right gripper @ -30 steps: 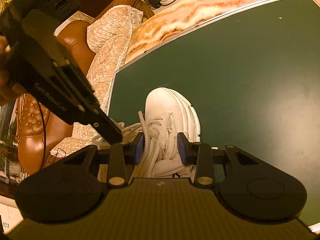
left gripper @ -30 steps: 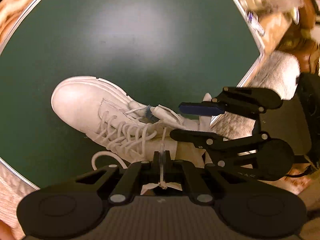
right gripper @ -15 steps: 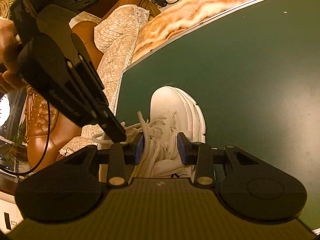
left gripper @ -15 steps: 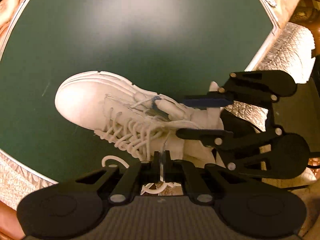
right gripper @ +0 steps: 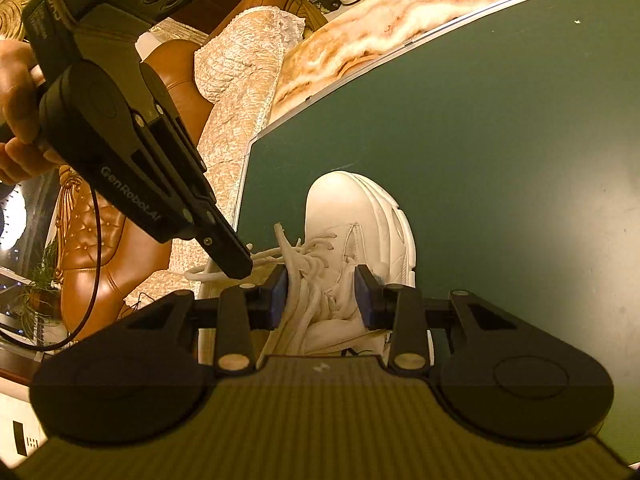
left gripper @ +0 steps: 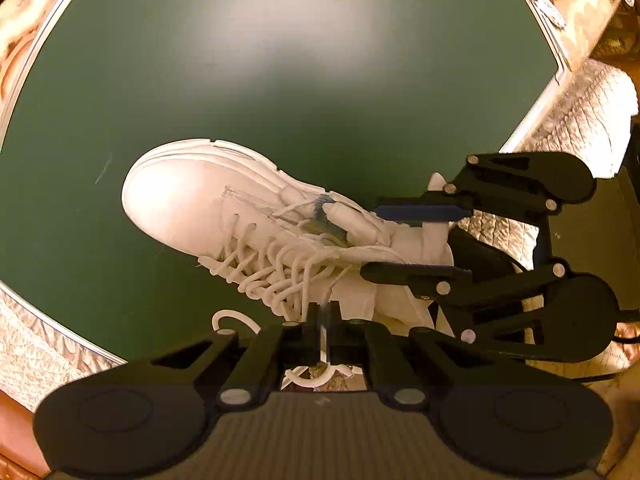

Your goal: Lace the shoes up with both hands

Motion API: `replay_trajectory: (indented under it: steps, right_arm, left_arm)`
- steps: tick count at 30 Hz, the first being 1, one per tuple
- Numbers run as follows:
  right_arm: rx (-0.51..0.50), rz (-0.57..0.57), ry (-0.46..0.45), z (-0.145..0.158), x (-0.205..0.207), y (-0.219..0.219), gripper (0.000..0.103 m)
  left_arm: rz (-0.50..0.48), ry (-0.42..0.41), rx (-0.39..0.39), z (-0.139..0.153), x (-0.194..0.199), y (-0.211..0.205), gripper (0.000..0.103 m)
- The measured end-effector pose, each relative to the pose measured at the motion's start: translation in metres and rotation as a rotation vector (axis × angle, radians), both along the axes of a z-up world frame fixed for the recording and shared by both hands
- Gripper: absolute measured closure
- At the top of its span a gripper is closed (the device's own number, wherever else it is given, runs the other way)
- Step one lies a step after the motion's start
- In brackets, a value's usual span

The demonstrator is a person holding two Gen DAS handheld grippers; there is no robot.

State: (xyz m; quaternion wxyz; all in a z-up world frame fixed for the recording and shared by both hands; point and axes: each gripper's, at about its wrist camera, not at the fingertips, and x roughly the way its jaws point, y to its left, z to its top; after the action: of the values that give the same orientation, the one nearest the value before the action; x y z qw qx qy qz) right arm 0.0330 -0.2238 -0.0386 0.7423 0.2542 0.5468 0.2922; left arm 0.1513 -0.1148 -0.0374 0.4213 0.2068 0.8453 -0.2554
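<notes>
Left gripper (left gripper: 323, 330) I've got pinched together on a white lace (left gripper: 325, 300), just off the white shoe (left gripper: 208, 196). Right gripper (right gripper: 320, 294) stands apart, straddling shoe's tongue. Shoe sits on green tabletop (left gripper: 280, 80) near its edge.

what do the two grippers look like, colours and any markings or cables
Both are matte black linkage grippers with silver pivot pins and round housings. The right gripper has blue finger pads and a ribbed body. The left gripper carries white "GenRobot.AI" lettering, a camera block on top and a thin black cable, held in a bare hand.
</notes>
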Motion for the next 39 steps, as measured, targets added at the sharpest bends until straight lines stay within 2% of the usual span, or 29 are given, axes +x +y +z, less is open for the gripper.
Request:
replay_trajectory:
  steps: [7,25,31,39]
  right_arm:
    - [0.001,-0.001,-0.005,0.001,-0.001,0.001,0.062]
    - [0.018,0.008,-0.008,-0.002,0.001,-0.001,0.061]
    - [0.020,0.026,-0.019,-0.002,0.002,0.000,0.061]
    - [0.029,0.032,-0.032,0.000,0.001,-0.005,0.061]
  left_arm:
    - [0.007,-0.005,0.007,0.000,-0.002,0.000,0.102]
    - [0.105,-0.042,-0.004,0.006,0.006,0.008,0.102]
    - [0.095,-0.039,-0.030,0.004,-0.002,0.004,0.102]
    - [0.105,-0.102,-0.068,0.015,-0.004,0.005,0.102]
